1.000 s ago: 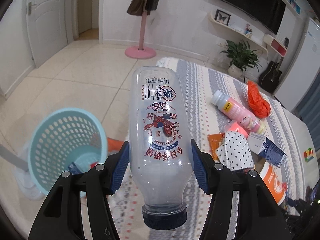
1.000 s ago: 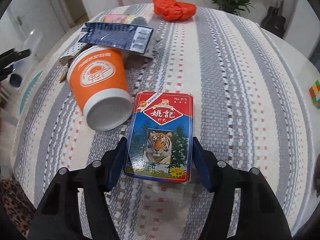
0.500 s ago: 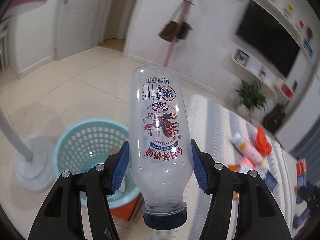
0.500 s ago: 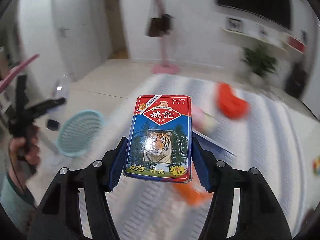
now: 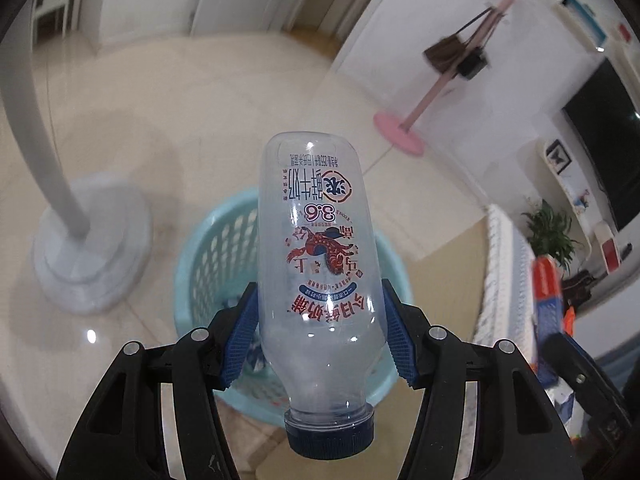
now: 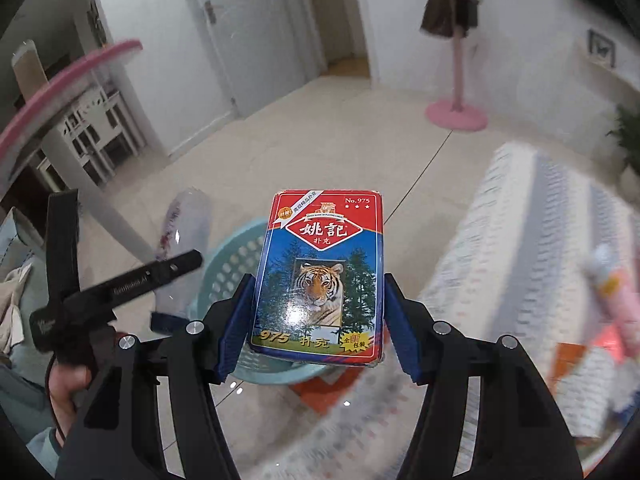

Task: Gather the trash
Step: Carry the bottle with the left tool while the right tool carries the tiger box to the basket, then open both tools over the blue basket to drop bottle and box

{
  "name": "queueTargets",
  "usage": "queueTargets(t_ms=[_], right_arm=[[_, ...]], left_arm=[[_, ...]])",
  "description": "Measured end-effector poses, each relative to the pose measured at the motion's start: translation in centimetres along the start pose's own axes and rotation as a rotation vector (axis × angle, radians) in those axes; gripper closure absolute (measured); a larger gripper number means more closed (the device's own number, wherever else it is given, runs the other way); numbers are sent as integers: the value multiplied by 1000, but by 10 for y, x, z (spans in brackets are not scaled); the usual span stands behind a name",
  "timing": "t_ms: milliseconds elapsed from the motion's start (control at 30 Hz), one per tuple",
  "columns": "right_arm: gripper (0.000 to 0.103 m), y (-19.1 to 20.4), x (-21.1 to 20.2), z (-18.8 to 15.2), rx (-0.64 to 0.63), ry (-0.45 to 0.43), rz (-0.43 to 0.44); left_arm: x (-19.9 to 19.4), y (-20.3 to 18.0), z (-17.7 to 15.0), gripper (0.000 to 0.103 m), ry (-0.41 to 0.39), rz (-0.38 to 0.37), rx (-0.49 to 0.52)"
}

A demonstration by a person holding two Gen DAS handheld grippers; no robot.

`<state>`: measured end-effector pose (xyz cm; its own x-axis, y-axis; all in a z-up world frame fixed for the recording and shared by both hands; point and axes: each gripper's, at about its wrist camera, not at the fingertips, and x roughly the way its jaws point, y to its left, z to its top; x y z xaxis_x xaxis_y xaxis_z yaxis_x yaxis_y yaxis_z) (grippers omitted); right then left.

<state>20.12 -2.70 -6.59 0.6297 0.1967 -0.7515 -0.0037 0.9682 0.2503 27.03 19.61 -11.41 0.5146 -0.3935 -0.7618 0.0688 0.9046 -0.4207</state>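
Since the earlier frames both views have swung off the striped tablecloth [image 6: 520, 248] and onto the floor: the turquoise basket [image 5: 208, 256], which sat off to the left of the left wrist view, is now right behind the clear bottle [image 5: 320, 264], and the right wrist view, which looked down at the table and an orange cup, now has the same basket [image 6: 236, 264] behind the card box [image 6: 320, 276].

The left gripper [image 5: 318, 344] is clamped on the bottle low on its body, near the shoulder, with the dark blue cap toward the camera and the base pointing away, so the printed label reads upside down. Held that way, the bottle seems set to fall base-first into the basket once let go. The right gripper [image 6: 318, 328] is clenched on the long sides of the playing-card box, tiger face up toward the camera, its far end jutting forward over the basket rim.

In the right wrist view the left gripper [image 6: 120, 280] and its bottle show at the left, beside the basket, with the person's hand [image 6: 68, 384] on the handle. So 2 pieces of trash are carried at once, apparently to save a trip. Both hang above or near the basket mouth, not yet inside. More litter, a pink bottle [image 6: 612, 292] among it, is on the table.
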Motion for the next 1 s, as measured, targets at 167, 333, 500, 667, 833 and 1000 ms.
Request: queueTargets(t_ms=[167,333,500,667,833,1000], right_arm=[[44,-1,54,-10,53,120,17],[43,1,74,-15,52,173,-13],[42,1,85,-13,73,193,-2],[41,-5,74,-16,98,192,13],[41,-11,39,-19,100,137,11],[41,-27,-25,-23,90,7,-25]], left_arm=[[30,16,-4,46,91,-12,-61],[49,16,-9,46,148,-5,-76],[50,16,-11,38,164,15,-71],[33,16,-7,31,113,12,-81],[10,-4,-2,31,46,-20,-54],[-26,-41,-3,31,-44,-127,-22]])
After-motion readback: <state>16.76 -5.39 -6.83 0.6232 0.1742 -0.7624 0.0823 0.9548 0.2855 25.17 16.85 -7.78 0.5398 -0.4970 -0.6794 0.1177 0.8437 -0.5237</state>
